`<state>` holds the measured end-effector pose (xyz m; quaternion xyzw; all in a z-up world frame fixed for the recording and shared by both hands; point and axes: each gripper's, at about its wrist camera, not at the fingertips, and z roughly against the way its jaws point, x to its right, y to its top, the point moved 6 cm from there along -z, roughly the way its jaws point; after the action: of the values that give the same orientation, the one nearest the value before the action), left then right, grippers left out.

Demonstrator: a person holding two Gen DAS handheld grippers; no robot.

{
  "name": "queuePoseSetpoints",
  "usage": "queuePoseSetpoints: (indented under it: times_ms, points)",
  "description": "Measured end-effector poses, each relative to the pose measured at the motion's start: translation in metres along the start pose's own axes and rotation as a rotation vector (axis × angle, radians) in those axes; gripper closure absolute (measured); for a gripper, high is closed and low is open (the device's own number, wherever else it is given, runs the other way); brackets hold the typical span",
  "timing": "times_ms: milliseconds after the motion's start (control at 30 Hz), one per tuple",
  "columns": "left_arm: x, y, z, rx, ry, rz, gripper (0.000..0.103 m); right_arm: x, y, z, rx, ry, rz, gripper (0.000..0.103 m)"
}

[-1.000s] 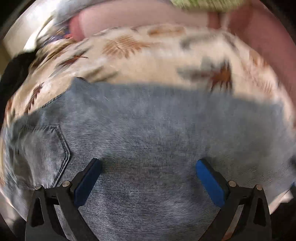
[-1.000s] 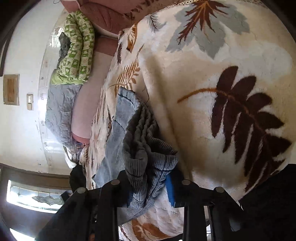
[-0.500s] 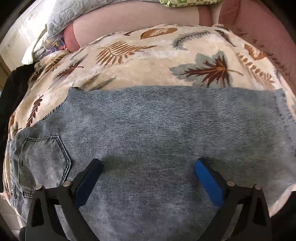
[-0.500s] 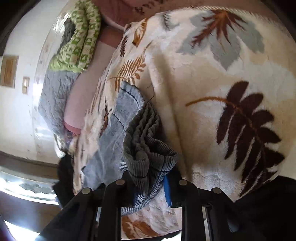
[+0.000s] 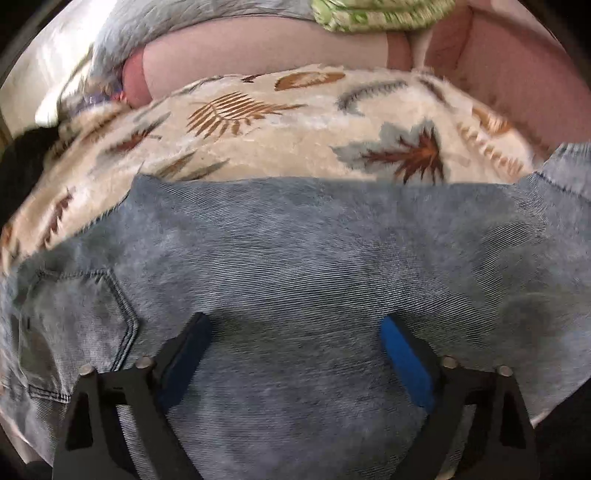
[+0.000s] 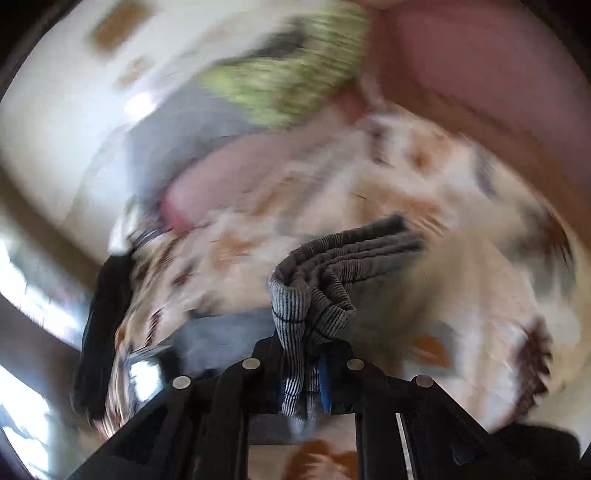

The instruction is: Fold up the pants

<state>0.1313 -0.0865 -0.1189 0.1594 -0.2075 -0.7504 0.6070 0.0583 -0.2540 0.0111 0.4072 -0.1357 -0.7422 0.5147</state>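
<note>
One pair of denim pants (image 5: 306, 273) is seen, spread flat across a leaf-patterned blanket (image 5: 295, 125), with one back pocket (image 5: 74, 317) visible at the left of the left wrist view. At the far right of that view a hem edge of the denim is lifted off the blanket. In the right wrist view, which is heavily blurred, a bunched fold of the same pants (image 6: 321, 273) is seen gathered and raised above the blanket (image 6: 461, 280), its ribbed inner side turned outward.

Two grippers are counted. The left gripper (image 5: 295, 354) is held low over the middle of the denim, its jaws spread wide apart with nothing between them; whether the blue pads (image 5: 404, 363) touch the cloth cannot be told. The right gripper (image 6: 303, 376) is clamped on the bunched denim, its jaws drawn together around the fold.

Beyond the blanket, a pink cushioned back (image 5: 258, 51) is seen, and on it one green patterned cloth (image 5: 376, 14) and one grey quilted cloth (image 5: 177, 22). One dark garment (image 5: 22, 166) lies at the left edge of the blanket. In the right wrist view a pale wall (image 6: 74, 96) and bright window panes (image 6: 22, 302) are made out through the blur
</note>
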Motion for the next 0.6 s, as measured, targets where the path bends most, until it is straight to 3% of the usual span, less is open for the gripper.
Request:
queuePoseSetpoints:
  times_ms: [100, 167, 267, 333, 400, 433, 467, 500, 600]
  points:
    - [-0.056, 0.000, 0.028, 0.057, -0.081, 0.197, 0.027, -0.085, -0.013, -0.003, 0.008, 0.063, 0.193, 0.088]
    - [-0.105, -0.008, 0.054, 0.117, -0.032, 0.297, 0.027, -0.139, -0.039, -0.018, -0.018, 0.108, 0.321, 0.088]
    - [-0.178, -0.029, 0.087, 0.170, 0.049, 0.422, 0.027, -0.181, -0.087, -0.058, -0.102, 0.142, 0.423, 0.087]
    - [-0.216, -0.046, 0.101, 0.179, 0.108, 0.474, 0.027, -0.193, -0.131, -0.100, -0.202, 0.141, 0.488, 0.082]
    - [-0.239, -0.063, 0.107, 0.162, 0.152, 0.505, 0.027, -0.188, -0.181, -0.147, -0.372, 0.128, 0.519, 0.053]
    - [-0.244, -0.068, 0.107, 0.153, 0.154, 0.510, 0.027, -0.185, -0.192, -0.155, -0.389, 0.126, 0.519, 0.053]
    - [-0.245, -0.072, 0.107, 0.144, 0.156, 0.509, 0.027, -0.186, -0.190, -0.147, -0.305, 0.146, 0.527, 0.046]
    - [-0.243, -0.074, 0.108, 0.137, 0.151, 0.499, 0.027, -0.187, -0.189, -0.137, -0.296, 0.177, 0.520, 0.032]
    - [-0.222, -0.065, 0.109, 0.149, 0.106, 0.459, 0.027, -0.175, -0.170, -0.110, -0.288, 0.258, 0.406, 0.030]
